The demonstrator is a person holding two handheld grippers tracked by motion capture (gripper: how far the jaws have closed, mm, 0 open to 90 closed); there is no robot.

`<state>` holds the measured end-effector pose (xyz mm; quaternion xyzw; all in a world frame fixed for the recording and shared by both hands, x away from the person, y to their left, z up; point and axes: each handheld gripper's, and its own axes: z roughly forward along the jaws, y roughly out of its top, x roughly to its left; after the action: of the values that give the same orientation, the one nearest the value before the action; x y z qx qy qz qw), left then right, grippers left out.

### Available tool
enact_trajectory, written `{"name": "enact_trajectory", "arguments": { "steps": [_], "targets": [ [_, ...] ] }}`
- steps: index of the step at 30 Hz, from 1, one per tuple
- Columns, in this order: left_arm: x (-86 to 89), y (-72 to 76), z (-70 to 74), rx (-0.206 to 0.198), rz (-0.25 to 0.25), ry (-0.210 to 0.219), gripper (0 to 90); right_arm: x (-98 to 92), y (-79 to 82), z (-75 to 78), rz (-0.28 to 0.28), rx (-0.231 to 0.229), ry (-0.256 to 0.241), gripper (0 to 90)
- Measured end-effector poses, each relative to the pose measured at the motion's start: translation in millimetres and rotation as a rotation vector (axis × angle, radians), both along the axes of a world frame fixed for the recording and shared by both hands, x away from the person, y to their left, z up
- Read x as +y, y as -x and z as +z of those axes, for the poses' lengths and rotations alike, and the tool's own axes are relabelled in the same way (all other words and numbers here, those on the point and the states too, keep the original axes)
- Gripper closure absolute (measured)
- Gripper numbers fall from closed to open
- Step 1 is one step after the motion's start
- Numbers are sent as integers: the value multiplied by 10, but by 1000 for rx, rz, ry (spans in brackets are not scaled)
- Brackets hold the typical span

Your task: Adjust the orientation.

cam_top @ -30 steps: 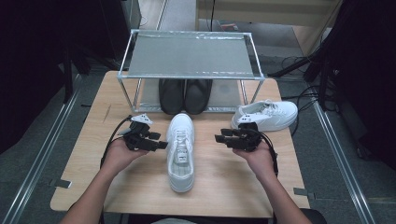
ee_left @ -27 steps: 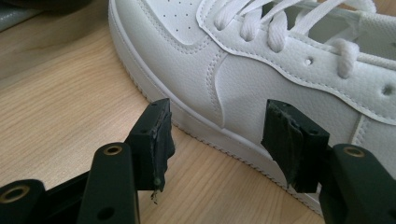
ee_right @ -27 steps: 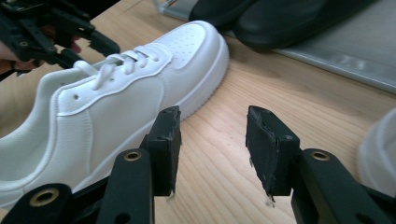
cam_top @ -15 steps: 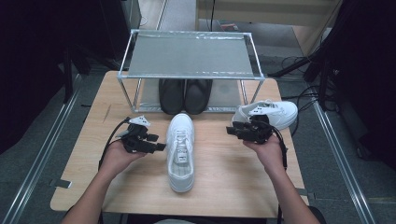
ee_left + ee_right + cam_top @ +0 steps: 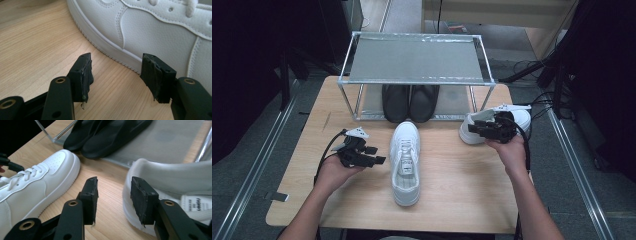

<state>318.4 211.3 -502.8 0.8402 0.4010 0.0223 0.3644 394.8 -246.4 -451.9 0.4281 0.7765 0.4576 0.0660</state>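
Since a second ago, right gripper (image 5: 477, 128) has travelled away from the person to the heel of the white sneaker on the right (image 5: 517, 120); left gripper (image 5: 374, 155) has hardly shifted. Left jaws apart, empty, just beside the side of the middle white sneaker (image 5: 406, 161). That shoe: smooth white leather, white laces, ribbed sole edge; long axis runs away from the person, toe toward the rack (image 5: 414, 80). Right jaws apart, one either side of the right sneaker's padded heel collar, not clamped. Beyond, black shoes (image 5: 410, 101) under the rack.
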Motion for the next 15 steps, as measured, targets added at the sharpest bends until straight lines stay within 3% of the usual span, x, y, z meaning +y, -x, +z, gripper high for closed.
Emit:
{"name": "enact_trajectory", "arguments": {
  "steps": [7, 15],
  "targets": [
    [20, 28, -18, 6, 8, -3, 426, -49, -125, -24, -34, 8, 20, 574],
    [47, 62, -38, 11, 18, -5, 426, 31, -299, -208, -29, 69, 70, 576]
  ]
}}
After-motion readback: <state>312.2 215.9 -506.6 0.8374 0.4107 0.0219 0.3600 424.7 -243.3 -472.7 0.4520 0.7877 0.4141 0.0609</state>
